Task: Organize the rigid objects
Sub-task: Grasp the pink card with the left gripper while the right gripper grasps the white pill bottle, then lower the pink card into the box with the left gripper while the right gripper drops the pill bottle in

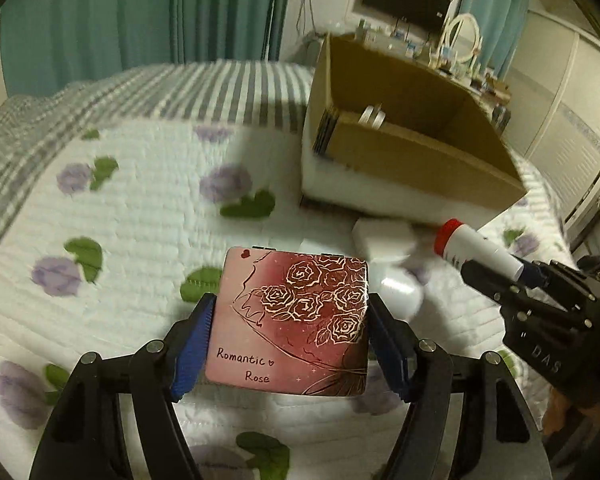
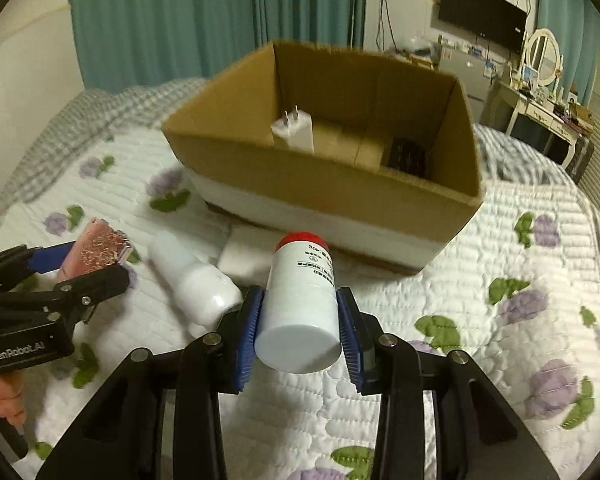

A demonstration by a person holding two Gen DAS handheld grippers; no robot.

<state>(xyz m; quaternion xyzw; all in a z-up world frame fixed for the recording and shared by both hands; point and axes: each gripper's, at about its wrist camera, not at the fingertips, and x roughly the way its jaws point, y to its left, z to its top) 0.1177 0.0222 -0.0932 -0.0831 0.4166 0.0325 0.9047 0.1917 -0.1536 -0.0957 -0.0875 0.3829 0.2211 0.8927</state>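
My left gripper (image 1: 290,320) is shut on a flat pink case (image 1: 290,320) printed "Romantic Rose", held above the quilt. It also shows at the left of the right wrist view (image 2: 96,248). My right gripper (image 2: 298,320) is shut on a white bottle with a red cap (image 2: 300,300), held on its side; it shows in the left wrist view (image 1: 476,246) too. The open cardboard box (image 2: 340,184) stands on the bed just beyond both grippers. Inside it are a white plug charger (image 2: 294,132) and a dark object (image 2: 408,156).
A plain white bottle (image 2: 196,280) and a white block (image 2: 246,258) lie on the floral quilt (image 2: 500,340) in front of the box. A dressing table with an oval mirror (image 2: 542,56) and a wall TV (image 2: 482,16) stand beyond the bed. Teal curtains hang behind.
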